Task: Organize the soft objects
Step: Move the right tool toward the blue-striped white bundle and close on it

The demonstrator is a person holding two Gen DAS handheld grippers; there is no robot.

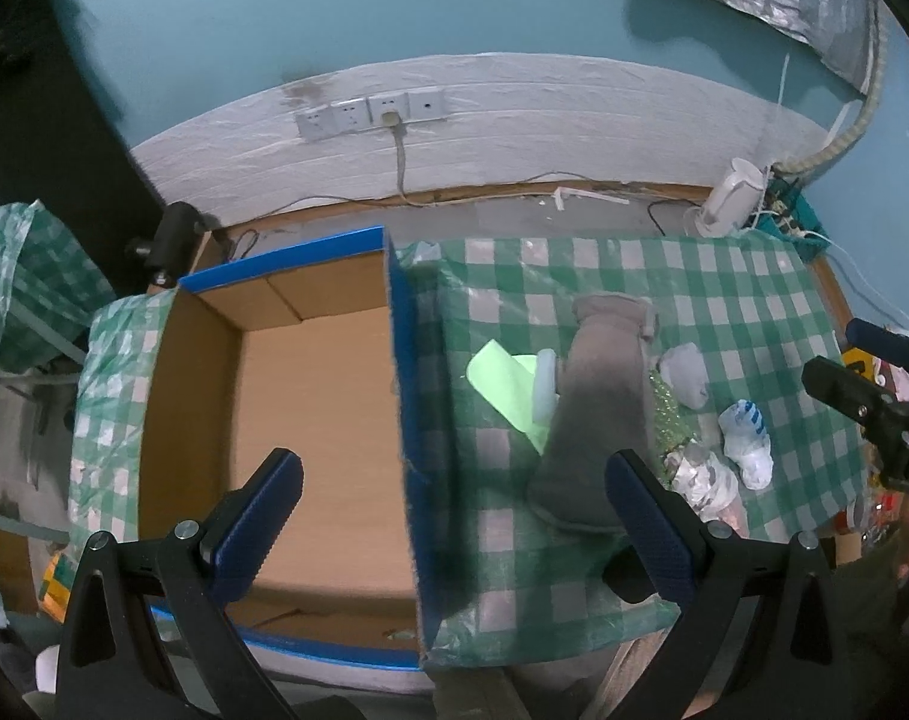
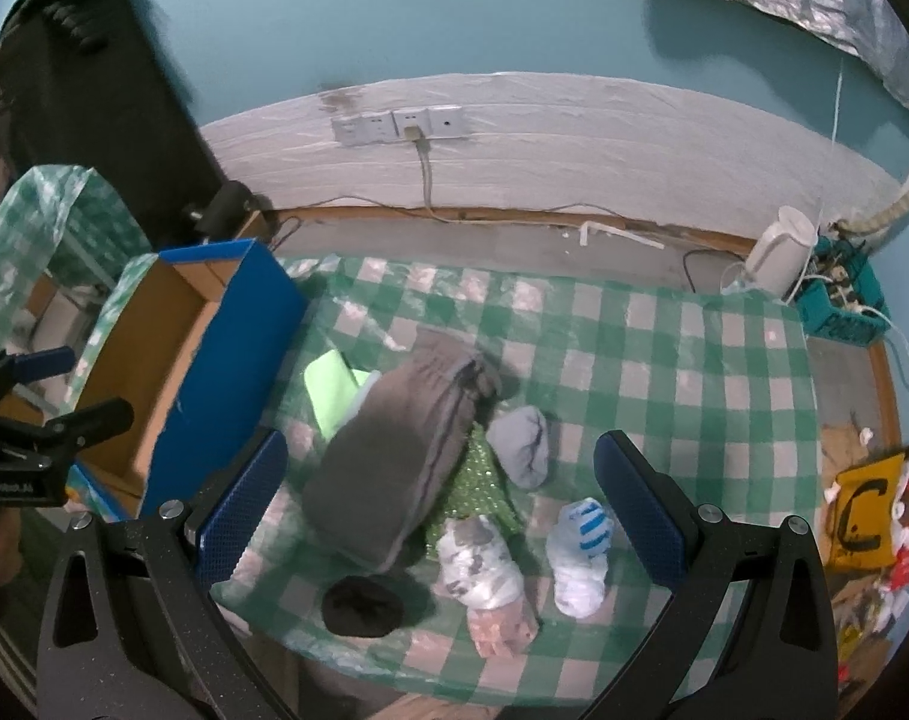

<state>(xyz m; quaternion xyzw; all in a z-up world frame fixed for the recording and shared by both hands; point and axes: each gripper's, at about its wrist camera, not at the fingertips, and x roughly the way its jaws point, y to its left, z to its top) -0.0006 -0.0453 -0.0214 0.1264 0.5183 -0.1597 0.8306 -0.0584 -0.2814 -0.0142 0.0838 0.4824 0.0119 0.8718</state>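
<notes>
Soft objects lie in a loose cluster on the green-checked counter (image 2: pixel 664 360), just to the right of a blue-edged cardboard box (image 2: pixel 172 360) whose inside shows only bare brown card. The largest is a folded grey garment (image 2: pixel 394 456), lying lengthwise with a light green cloth (image 2: pixel 331 390) partly under its left side and a sparkly green piece (image 2: pixel 478 480) under its right.

The left claw (image 1: pixel 454 516) is spread wide and holds nothing; its left finger hangs over the box interior, its right finger over the counter at the near end of the grey garment, whether touching cannot be told. The right claw (image 2: pixel 439 504) is equally wide and empty, its fingers either side of the pile above the counter.

The right wrist view shows the whole pile: one rolled grey-blue sock (image 2: pixel 523 444), one white sock with blue stripes (image 2: pixel 577 552), one white-and-grey patterned bundle (image 2: pixel 481 564) with a pinkish piece (image 2: pixel 502 630) touching its near end, and one black rolled item (image 2: pixel 364 606) at the counter's near edge. That black item is out of sight in the left wrist view, which instead gives the box floor (image 1: pixel 322 450) in full and the pale blue edge of something tucked between the green cloth and the garment. Each view catches the other claw at its margin.

Beyond the counter stand a white kettle (image 2: pixel 781 252), a teal crate (image 2: pixel 838 306) of cables, and a row of wall sockets (image 2: pixel 400 123) with one plug in.
</notes>
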